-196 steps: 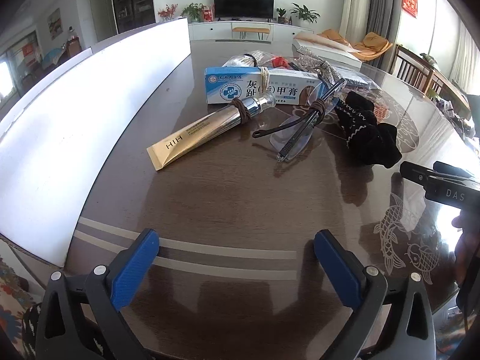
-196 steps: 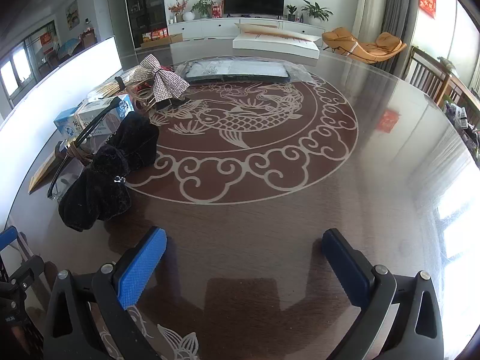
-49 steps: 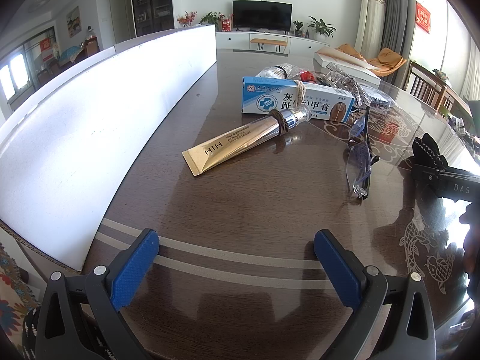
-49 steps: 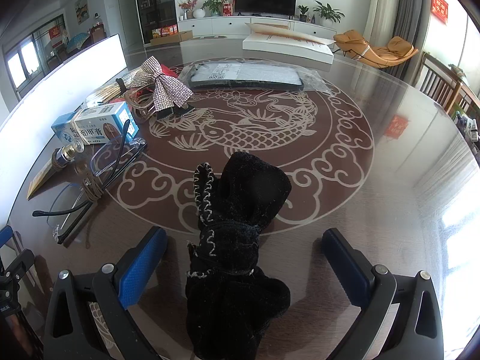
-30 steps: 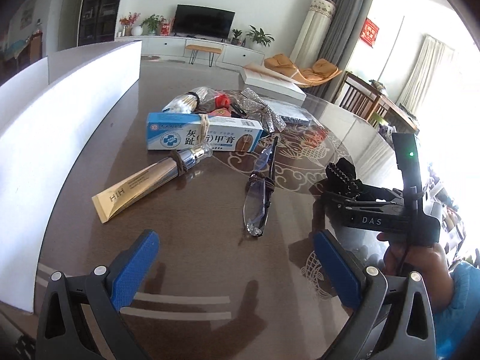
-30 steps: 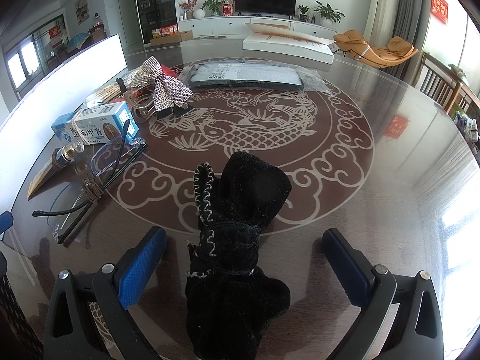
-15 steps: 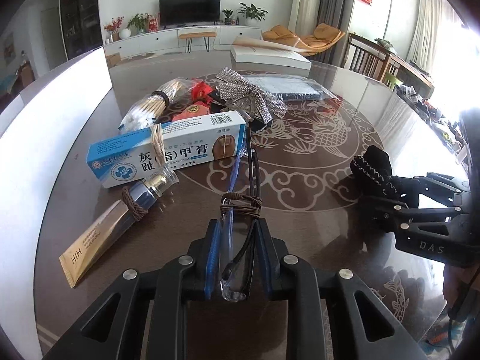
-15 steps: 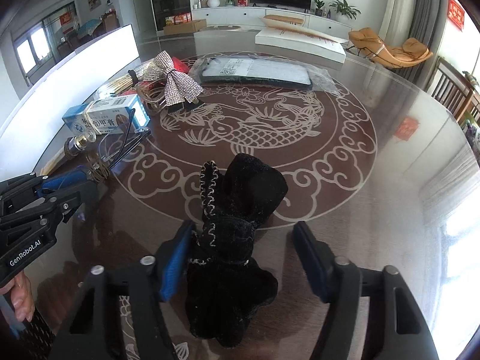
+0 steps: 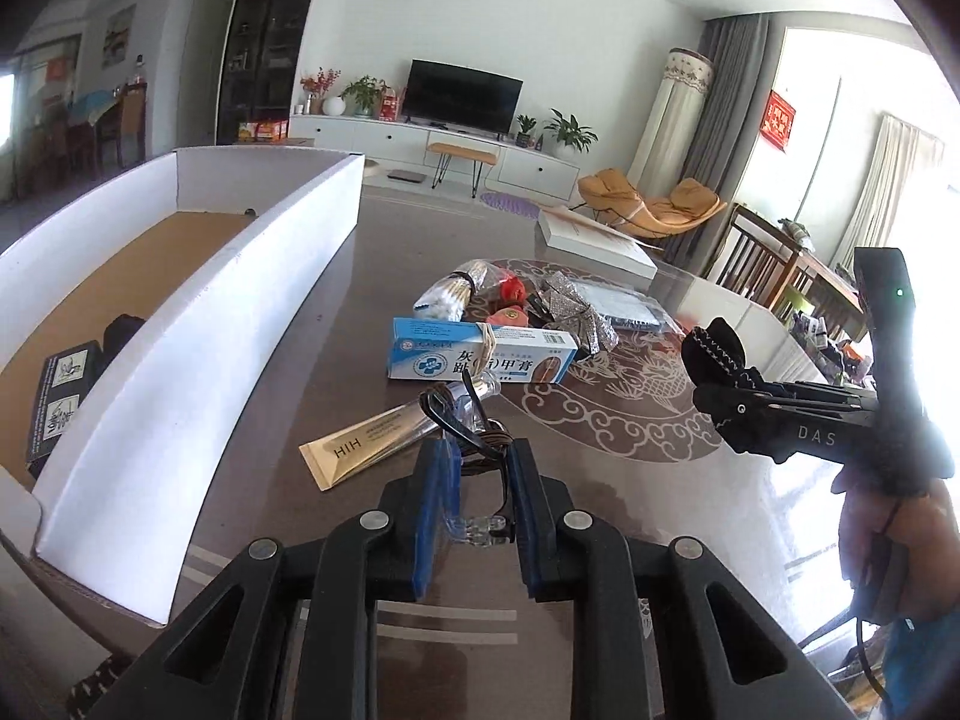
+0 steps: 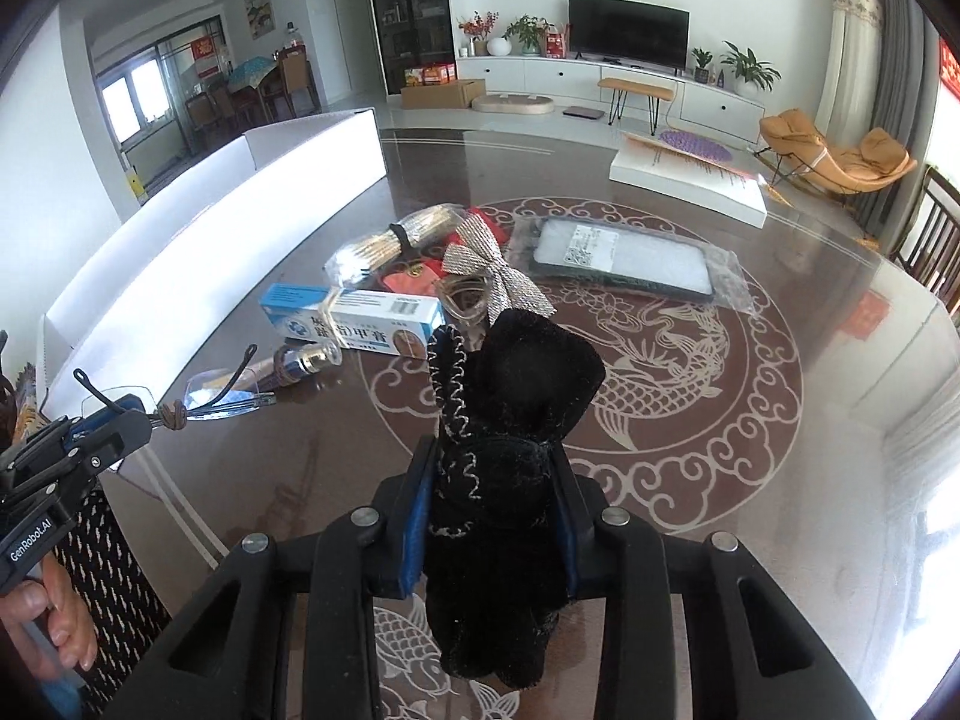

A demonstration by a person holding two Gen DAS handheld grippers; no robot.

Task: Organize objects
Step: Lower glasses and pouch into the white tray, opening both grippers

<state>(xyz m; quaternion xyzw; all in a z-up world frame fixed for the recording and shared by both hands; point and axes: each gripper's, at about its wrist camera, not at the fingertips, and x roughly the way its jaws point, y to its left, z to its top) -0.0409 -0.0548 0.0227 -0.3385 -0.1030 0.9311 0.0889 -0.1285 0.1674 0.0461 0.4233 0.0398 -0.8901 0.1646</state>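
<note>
My left gripper [image 9: 474, 468] is shut on the folded clear glasses [image 9: 474, 450], held above the table; the glasses also show in the right wrist view [image 10: 204, 396]. My right gripper [image 10: 492, 468] is shut on a black velvet bundle [image 10: 510, 420], lifted off the table; it also shows in the left wrist view [image 9: 714, 354]. On the table lie a gold tube [image 9: 372, 438], a blue-white ointment box [image 9: 480, 357], a silver bow [image 10: 492, 276] and a bag of cotton swabs [image 10: 384, 246]. The white open box [image 9: 198, 324] stands to the left.
The white box holds a dark printed carton [image 9: 60, 396] and a black item [image 9: 123, 330]. A flat plastic-bagged pack [image 10: 624, 258] and a white flat box [image 10: 684, 180] lie farther back. The table [image 10: 840, 480] is dark glass with a fish pattern.
Both grippers have lifted: the left raised the glasses off the table and turned toward the white box; the right closed on the black bundle and raised it.
</note>
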